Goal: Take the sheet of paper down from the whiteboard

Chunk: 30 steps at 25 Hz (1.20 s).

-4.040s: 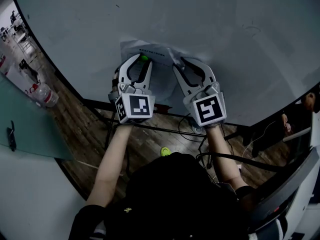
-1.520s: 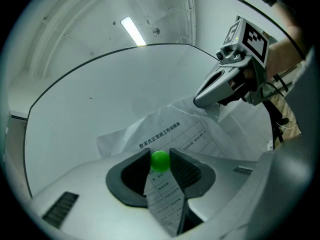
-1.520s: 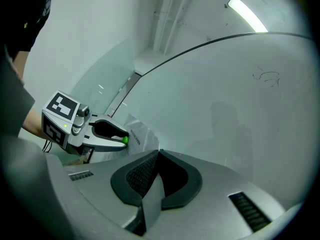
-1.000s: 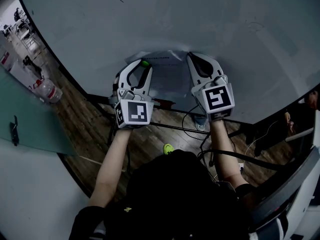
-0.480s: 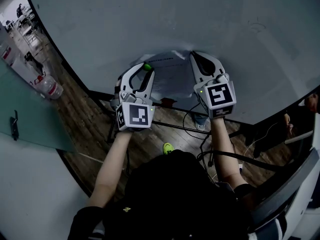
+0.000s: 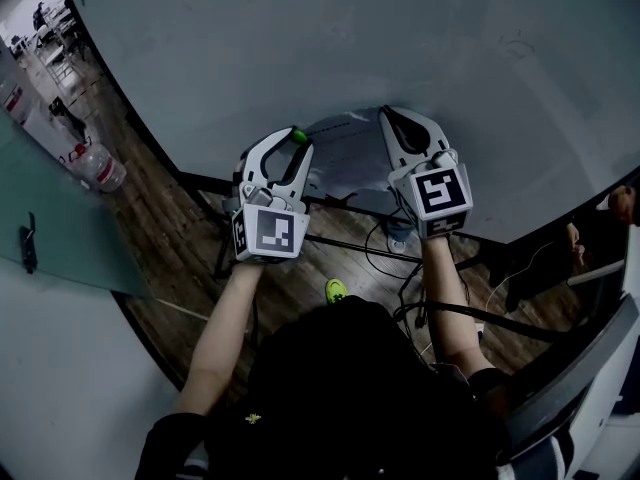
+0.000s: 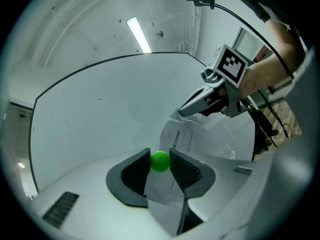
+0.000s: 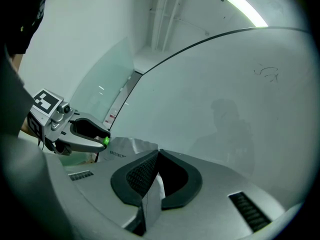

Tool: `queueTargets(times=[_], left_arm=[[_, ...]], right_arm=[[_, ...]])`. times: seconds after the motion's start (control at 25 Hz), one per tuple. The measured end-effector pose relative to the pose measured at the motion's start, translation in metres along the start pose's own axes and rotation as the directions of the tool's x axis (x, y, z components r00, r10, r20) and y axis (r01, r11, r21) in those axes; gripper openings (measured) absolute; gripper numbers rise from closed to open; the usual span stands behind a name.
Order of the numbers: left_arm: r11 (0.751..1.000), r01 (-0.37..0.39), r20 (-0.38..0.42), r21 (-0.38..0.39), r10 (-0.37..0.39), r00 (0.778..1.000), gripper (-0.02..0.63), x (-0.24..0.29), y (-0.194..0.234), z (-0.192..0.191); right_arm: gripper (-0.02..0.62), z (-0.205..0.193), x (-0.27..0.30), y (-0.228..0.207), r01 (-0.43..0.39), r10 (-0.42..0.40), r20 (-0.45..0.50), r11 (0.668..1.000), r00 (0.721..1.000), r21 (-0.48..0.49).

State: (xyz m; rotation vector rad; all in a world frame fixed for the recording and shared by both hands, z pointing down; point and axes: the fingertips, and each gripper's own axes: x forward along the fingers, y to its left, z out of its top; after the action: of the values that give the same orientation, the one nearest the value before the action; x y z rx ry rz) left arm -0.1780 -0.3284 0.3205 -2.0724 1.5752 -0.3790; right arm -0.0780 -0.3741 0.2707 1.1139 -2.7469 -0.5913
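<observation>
The sheet of paper (image 6: 345, 153), crumpled and printed, hangs off the whiteboard (image 6: 400, 38) between my two grippers. My left gripper (image 6: 297, 140) is shut on a round green magnet (image 6: 297, 134). In the left gripper view the magnet (image 7: 160, 161) sits between the pads, with the paper (image 7: 192, 141) running under and past them. My right gripper (image 6: 386, 118) is shut on the paper's right edge. In the right gripper view a strip of the paper (image 8: 152, 194) is pinched at the jaws' meeting point (image 8: 157, 154), and the left gripper (image 8: 102, 140) shows at the left.
Below the whiteboard are its dark stand bar and loose cables (image 6: 395, 243) on a wood floor. A water bottle (image 6: 100, 173) lies at the left beside a greenish glass panel (image 6: 50, 238). A small green object (image 6: 333, 291) is on the floor. Another person (image 6: 620, 203) is at the right edge.
My left gripper has drawn back and slightly down from the board with the green magnet. The paper's left side has come away with it. The right gripper has stayed put.
</observation>
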Motion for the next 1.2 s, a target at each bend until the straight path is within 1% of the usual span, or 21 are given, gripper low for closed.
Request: queueTargets(times=[0.32,0.44,0.56,0.88,1.12,1.2], left_arm=[[1.0,0.029,0.02,-0.001,-0.029,0.999,0.138,-0.009,-0.009,0.003],[0.999,0.032,0.022,0.003,-0.032,0.999,0.138,-0.011,-0.012,0.005],[0.999,0.038,0.024,0.007,-0.038,0.999,0.14,-0.015,-0.015,0.006],[0.997,0.076,0.029,-0.032,-0.075,0.997,0.139,-0.033,-0.034,0.01],[0.993,0.098,0.022,-0.062,-0.097,0.995,0.14,-0.047,-0.05,0.007],[0.992,0.107,0.019,-0.066,-0.106,0.994,0.138,-0.051,-0.058,0.009]], right_arm=[[0.011,-0.009,-0.01,0.01,-0.001,0.001,-0.022,1.0,1.0,0.03],[0.011,-0.01,-0.014,0.01,0.004,-0.004,-0.021,1.0,1.0,0.012],[0.011,-0.011,-0.018,0.014,0.001,-0.001,-0.022,1.0,1.0,0.017],[0.011,-0.013,-0.042,0.033,-0.015,0.017,-0.064,0.999,0.998,0.039],[0.011,-0.03,-0.061,0.046,-0.015,0.023,-0.122,0.998,0.992,0.06],[0.011,-0.031,-0.069,0.048,-0.019,0.028,-0.127,0.997,0.992,0.069]])
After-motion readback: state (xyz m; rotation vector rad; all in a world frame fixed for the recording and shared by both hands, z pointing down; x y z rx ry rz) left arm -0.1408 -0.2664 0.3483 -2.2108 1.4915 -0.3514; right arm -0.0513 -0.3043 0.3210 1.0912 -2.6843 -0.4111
